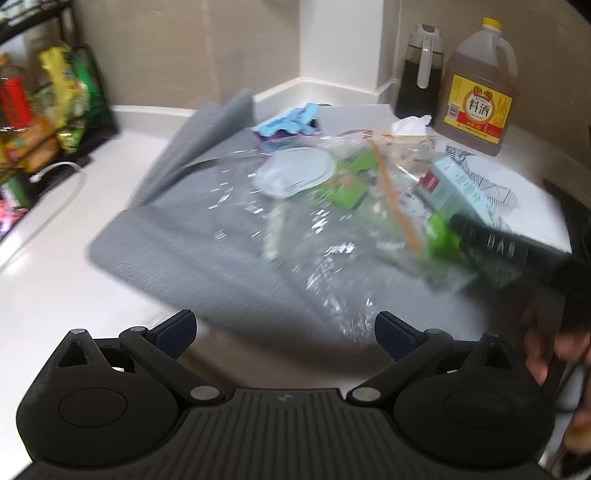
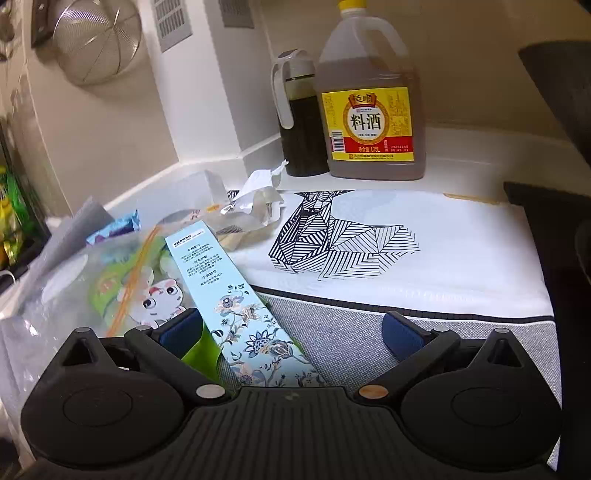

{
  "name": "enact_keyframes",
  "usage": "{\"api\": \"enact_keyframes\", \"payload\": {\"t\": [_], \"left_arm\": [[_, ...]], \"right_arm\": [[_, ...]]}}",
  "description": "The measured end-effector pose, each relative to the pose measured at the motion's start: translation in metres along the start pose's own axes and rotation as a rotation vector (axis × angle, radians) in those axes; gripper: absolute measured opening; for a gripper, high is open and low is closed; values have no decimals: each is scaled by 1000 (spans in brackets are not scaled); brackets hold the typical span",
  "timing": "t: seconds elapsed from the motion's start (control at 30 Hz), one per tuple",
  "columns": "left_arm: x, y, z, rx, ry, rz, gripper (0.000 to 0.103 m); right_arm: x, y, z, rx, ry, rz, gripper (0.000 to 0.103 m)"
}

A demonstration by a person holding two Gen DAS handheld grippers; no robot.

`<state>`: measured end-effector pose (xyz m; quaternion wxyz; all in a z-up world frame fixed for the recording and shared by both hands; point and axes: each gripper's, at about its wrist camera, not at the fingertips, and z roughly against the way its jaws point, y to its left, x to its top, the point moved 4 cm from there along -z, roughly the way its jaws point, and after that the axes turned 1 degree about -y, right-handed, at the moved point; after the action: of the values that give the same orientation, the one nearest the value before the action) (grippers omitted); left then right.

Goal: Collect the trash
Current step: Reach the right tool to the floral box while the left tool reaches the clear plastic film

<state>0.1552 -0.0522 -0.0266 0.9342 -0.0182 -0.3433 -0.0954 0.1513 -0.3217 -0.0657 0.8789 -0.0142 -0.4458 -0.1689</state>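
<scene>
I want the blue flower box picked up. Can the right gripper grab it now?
Probably yes. The right gripper is open and the blue flower box already lies between its fingers, with nothing on top of it.

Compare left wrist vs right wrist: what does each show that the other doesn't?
Left wrist only: the snack rack, a round white lid under the clear plastic bag, a hand at the right edge.
Right wrist only: the metal strainer on the wall, wall vents.
Both: cooking wine jug, dark sauce bottle, blue floral box, grey mat, deer-print cloth. Both jaws open, empty.
</scene>
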Motion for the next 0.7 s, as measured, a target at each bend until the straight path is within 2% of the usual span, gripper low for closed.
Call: {"api": "enact_keyframes", "payload": {"t": [0.13, 0.23, 0.4, 0.7], "left_arm": [[16, -14, -37, 38, 37, -63, 103], [24, -17, -54, 65, 46, -67, 103], [27, -14, -62, 60, 49, -34, 103], [25, -14, -61, 55, 35, -34, 103]], "right_arm": [[-1, 3, -2, -3, 8, 21, 103], [-1, 2, -2, -1, 6, 17, 103], [-1, 3, -4, -7, 16, 26, 103], [-2, 4, -2, 11, 11, 36, 102]]}}
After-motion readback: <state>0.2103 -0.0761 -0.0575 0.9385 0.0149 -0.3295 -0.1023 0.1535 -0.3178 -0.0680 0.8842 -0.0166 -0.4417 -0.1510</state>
